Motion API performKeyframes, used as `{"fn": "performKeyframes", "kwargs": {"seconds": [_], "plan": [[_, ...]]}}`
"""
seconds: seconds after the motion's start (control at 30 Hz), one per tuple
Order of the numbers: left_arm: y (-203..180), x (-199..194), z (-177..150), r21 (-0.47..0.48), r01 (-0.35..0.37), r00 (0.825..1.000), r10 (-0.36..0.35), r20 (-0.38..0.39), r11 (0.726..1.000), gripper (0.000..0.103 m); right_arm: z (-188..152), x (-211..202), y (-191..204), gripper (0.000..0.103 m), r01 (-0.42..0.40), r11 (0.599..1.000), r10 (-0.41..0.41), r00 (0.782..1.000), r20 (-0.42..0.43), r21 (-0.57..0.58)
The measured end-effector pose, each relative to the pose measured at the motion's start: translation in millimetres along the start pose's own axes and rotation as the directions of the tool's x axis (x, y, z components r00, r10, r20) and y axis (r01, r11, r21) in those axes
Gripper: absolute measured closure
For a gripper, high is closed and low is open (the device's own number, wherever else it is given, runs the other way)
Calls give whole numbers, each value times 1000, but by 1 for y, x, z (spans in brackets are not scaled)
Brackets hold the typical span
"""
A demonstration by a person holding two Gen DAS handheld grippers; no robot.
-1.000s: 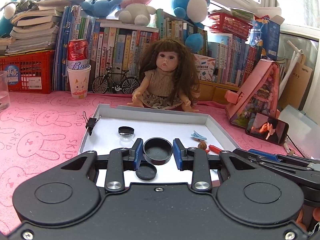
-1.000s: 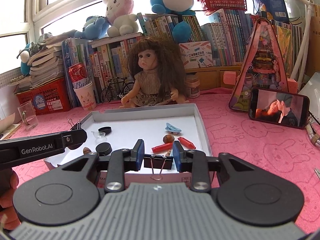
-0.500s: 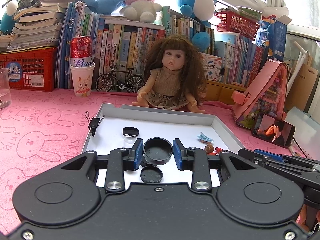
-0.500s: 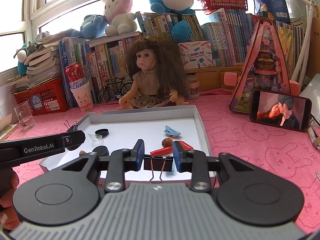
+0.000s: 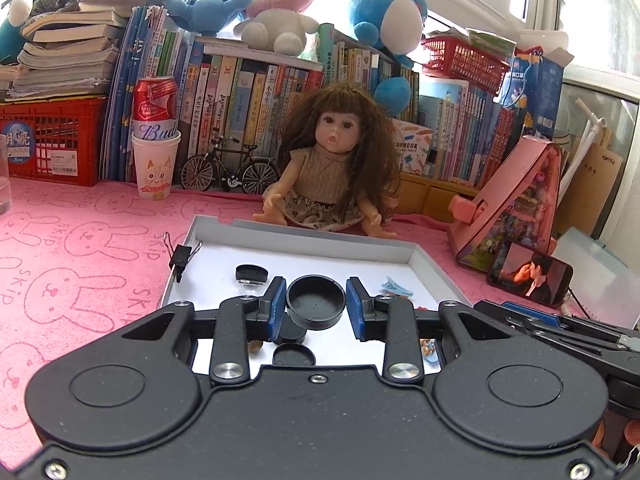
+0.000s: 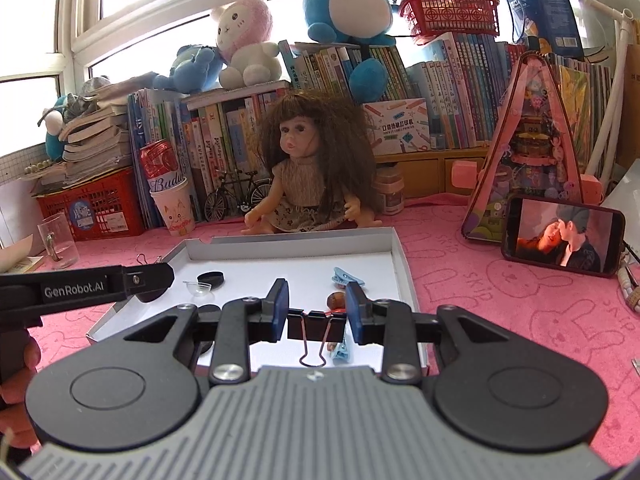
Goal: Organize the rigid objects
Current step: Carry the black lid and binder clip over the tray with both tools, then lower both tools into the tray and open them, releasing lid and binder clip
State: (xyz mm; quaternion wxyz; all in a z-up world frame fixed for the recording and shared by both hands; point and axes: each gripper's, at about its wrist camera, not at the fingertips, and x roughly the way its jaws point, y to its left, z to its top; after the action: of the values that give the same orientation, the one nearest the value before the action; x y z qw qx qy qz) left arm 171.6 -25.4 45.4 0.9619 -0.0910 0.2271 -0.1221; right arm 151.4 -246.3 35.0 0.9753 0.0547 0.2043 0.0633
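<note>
Two glossy round black caps (image 5: 316, 308)

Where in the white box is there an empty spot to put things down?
The white tray is bare across its middle and back, between the small black cap and the blue hair clip, up to the wall by the doll. The near end is crowded with caps, a nut and clips.
</note>
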Motion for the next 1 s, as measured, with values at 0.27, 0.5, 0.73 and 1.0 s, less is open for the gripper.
{"fn": "performKeyframes", "kwargs": {"seconds": [0.27, 0.5, 0.73, 1.0], "plan": [[4, 4, 6, 7, 2, 1000, -2, -2, 1000, 73, 6, 2, -11, 67, -20, 999, 21, 1000, -4, 37], [10, 16, 11, -2, -23, 999, 23, -24, 1000, 73, 18, 9, -19, 67, -22, 997, 22, 1000, -1, 74], [4, 34, 11, 18, -64, 997, 65, -49, 998, 73, 27, 25, -19, 67, -20, 996, 21, 1000, -12, 88], [1, 54, 14, 35, -79, 994, 82, -76, 996, 72, 41, 45, -18, 67, -22, 994, 25, 999, -23, 107]]}}
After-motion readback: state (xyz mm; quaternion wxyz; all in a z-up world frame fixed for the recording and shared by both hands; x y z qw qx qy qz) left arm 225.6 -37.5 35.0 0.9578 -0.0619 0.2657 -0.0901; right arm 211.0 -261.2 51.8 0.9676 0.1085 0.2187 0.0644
